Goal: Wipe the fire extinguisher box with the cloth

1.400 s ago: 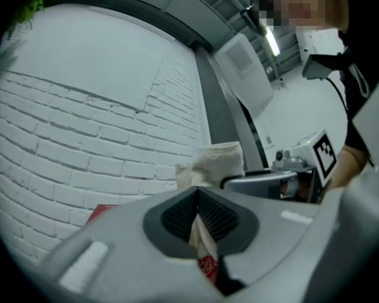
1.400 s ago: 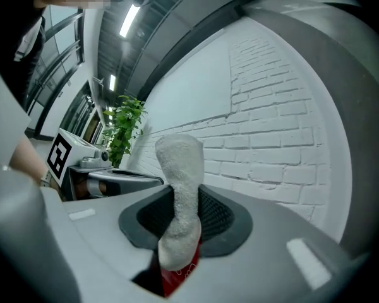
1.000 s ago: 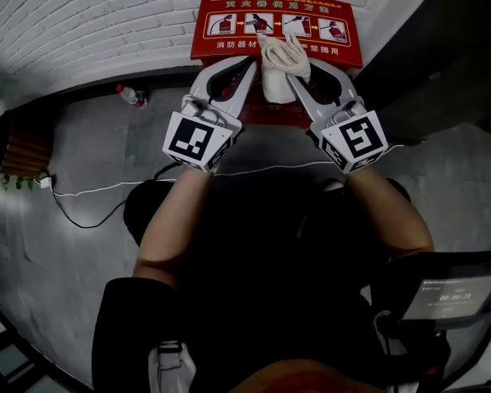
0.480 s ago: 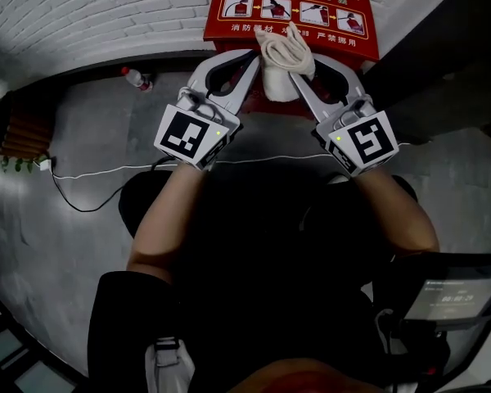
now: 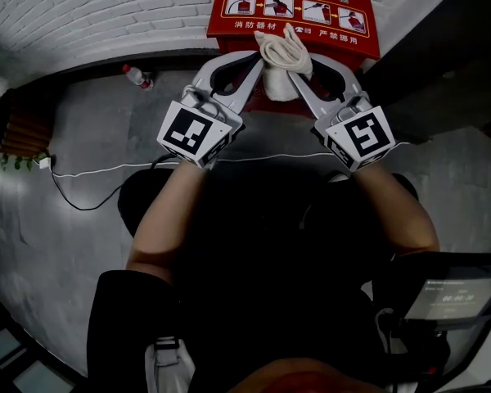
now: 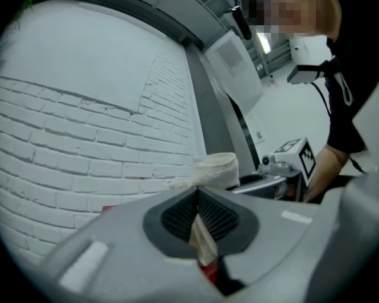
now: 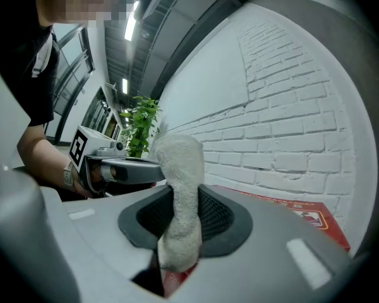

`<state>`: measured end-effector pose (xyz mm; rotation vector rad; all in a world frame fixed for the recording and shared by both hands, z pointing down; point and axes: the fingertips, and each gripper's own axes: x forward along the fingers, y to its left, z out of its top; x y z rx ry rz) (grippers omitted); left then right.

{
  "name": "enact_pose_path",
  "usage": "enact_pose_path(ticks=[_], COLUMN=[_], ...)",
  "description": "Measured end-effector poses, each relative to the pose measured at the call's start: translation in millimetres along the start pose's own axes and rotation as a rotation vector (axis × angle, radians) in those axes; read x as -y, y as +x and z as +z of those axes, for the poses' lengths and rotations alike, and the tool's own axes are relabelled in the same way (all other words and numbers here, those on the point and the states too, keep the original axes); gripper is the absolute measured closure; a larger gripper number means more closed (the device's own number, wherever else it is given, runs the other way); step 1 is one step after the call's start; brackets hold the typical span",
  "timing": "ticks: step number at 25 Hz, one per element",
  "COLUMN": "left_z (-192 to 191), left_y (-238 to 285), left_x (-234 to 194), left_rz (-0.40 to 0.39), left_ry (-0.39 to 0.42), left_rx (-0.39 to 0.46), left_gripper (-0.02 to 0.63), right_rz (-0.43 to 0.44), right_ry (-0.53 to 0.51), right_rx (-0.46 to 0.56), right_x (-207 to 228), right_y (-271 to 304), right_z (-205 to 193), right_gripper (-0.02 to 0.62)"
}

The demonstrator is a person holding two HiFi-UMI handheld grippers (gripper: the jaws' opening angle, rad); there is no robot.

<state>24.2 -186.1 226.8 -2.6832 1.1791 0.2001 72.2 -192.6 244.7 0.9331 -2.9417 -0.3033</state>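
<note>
We note the left gripper [image 5: 252, 65] and right gripper [image 5: 299, 67] each clamped on the cloth [image 5: 278, 49], bunched between them, with the box [image 5: 331, 33] beneath their tips.

The cloth [image 5: 280, 56], the left tongs [image 5: 258, 60] and the right tongs [image 5: 293, 64] hide most of the fire extinguisher box's [image 5: 356, 39] near side. The lid print is too small to read. The left gripper view shows only a red sliver of the box. The screen's [image 5: 450, 293] digits are blurred.
</note>
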Motion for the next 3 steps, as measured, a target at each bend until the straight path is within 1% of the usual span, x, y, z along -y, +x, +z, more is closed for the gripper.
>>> enact_pose_path(ticks=[3], left_z=[-1.0], left_y=[-1.0], left_x=[1.1], left_rz=[-0.008], left_ry=[-0.008], left_rx=[-0.011], left_gripper=[0.606], right_rz=[0.008], right_ry=[0.001], right_rx=[-0.011], right_x=[-2.4], right_y=[1.0], right_z=[-2.5], right_gripper=[0.495])
